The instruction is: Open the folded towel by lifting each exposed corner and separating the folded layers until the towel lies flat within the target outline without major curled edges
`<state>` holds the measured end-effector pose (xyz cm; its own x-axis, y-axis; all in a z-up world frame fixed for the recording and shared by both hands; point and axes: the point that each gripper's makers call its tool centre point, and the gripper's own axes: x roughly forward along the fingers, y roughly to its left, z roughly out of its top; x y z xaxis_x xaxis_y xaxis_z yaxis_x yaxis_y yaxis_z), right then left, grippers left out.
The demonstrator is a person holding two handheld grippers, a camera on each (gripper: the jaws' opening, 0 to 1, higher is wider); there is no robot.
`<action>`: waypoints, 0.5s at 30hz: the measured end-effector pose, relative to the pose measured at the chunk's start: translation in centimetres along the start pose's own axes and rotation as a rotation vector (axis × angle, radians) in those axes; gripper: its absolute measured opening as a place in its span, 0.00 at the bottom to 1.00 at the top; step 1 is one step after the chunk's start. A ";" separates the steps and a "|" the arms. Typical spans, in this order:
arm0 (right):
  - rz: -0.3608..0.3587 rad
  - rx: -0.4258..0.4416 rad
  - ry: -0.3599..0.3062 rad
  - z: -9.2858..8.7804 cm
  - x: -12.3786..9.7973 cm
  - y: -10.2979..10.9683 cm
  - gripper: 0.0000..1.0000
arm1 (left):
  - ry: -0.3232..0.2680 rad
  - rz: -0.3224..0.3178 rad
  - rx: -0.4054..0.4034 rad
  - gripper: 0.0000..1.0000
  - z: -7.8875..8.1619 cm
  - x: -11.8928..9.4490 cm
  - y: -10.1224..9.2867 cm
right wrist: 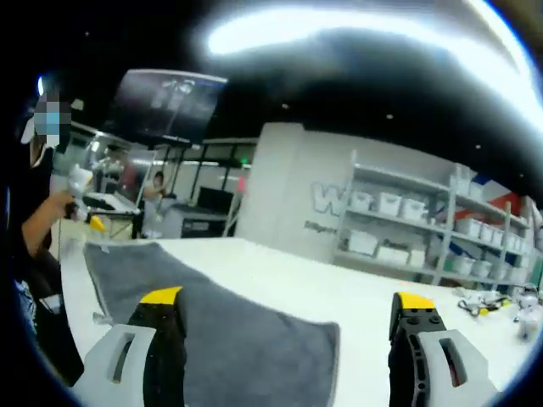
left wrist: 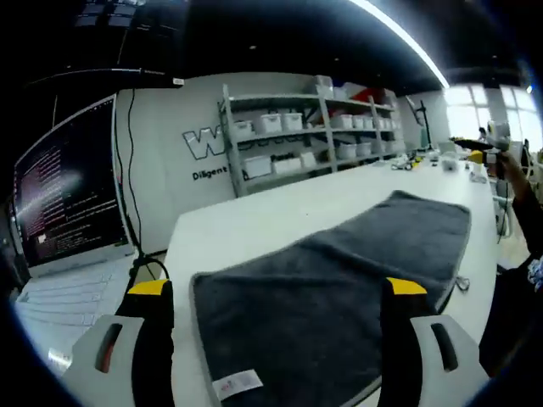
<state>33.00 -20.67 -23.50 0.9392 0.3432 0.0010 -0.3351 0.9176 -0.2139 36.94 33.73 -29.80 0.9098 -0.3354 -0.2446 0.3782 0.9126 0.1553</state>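
While the towel (left wrist: 339,288) lies lengthwise on the white table (left wrist: 254,225) we see it run away ahead | left gripper (left wrist: 278,292) nearer, jaws spread over its labelled end, empty | right gripper (right wrist: 288,309) spread, empty, above a far corner.

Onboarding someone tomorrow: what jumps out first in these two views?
The dark grey towel spread across the white table, with a white label at its near edge in the left gripper view. Each view is framed by its own open, yellow-tipped gripper: left gripper, right gripper, both above the towel and holding nothing. Next, the lit monitor to the left and the shelves of white bins at the back wall.
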 end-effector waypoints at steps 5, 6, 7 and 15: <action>-0.038 0.021 0.014 -1.6 -1.8 -1.9 1.00 | 0.015 0.001 -0.012 1.00 -0.7 0.1 -0.7; -0.044 0.026 0.015 -1.8 -2.0 -2.2 1.00 | 0.013 0.002 -0.015 1.00 -0.7 0.1 -0.9; -0.050 0.030 0.013 -1.8 -2.2 -2.6 1.00 | 0.011 0.000 -0.018 1.00 -0.6 0.2 -1.1; -0.061 0.036 0.011 -1.9 -2.5 -3.1 1.00 | -0.012 -0.043 -0.014 1.00 0.0 0.8 -3.1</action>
<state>31.83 -24.82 -24.72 0.9587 0.2844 0.0021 -0.2795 0.9434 -0.1785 36.51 30.59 -30.43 0.8947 -0.3772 -0.2391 0.4146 0.9005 0.1310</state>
